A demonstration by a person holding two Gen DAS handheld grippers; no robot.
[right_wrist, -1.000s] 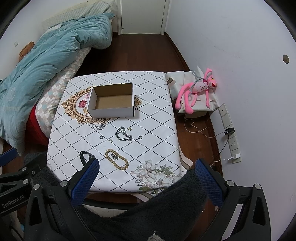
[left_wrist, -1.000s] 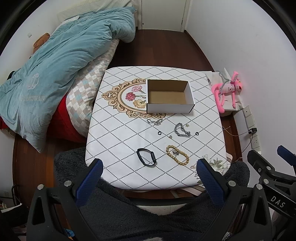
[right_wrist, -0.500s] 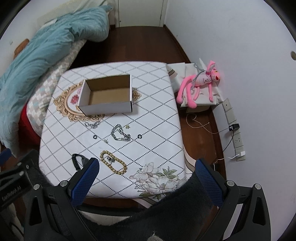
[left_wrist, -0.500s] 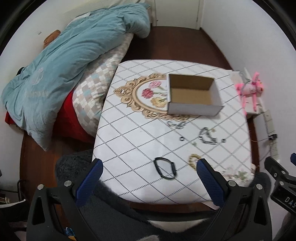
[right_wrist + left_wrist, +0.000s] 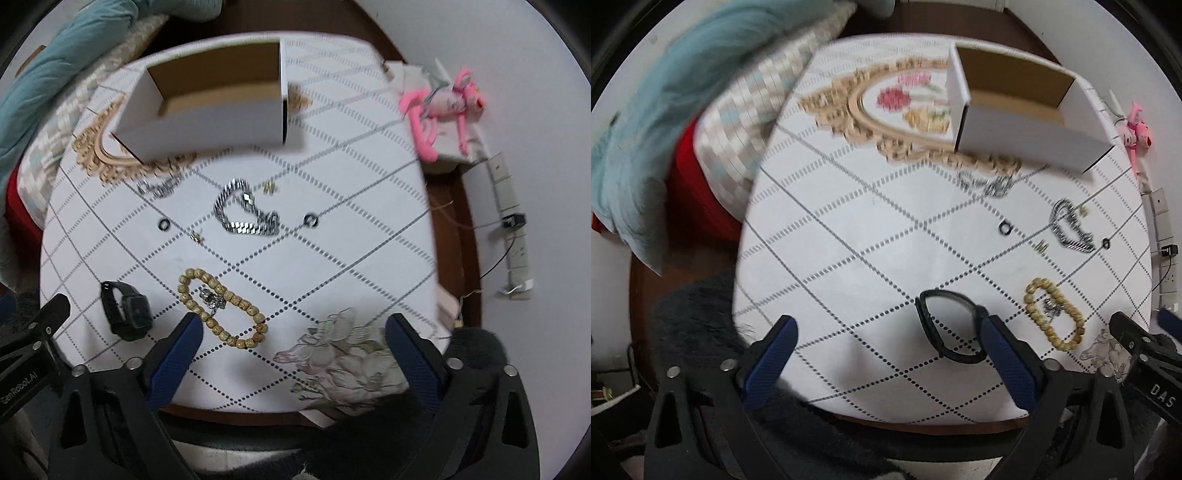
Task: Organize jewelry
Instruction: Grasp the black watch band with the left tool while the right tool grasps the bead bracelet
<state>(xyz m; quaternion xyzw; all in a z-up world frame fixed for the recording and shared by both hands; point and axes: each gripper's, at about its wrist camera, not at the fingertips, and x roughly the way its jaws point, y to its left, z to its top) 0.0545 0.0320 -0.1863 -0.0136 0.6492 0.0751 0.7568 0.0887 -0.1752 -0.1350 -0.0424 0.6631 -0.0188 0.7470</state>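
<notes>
Bedroom floor space beside a rumpled bed is holding the small table [image 5: 849, 236] under its diamond-print cloth, and we are working over its near edge.

1. Toward the far edge, the open cardboard box [image 5: 207, 107] is standing empty; we are treating it as the destination.
2. At mid-table the silver chain [image 5: 243, 216] is lying loose, with small rings and studs scattered around it.
3. Near the near edge, the black watch [image 5: 947, 325] and the bead bracelet [image 5: 221, 310] are lying side by side, apart.
4. We are holding the left gripper [image 5: 886, 362] over the watch, jaws wide but closing, its right finger overlapping the band's edge; nothing is gripped.
5. We are holding the right gripper [image 5: 291, 354] beside the bracelet, jaws wide but closing, its left finger at the bead loop; nothing is gripped.

We are advising: centre each piece between the fingers before closing, since an off-centre pinch would likely push it across the cloth.
</notes>
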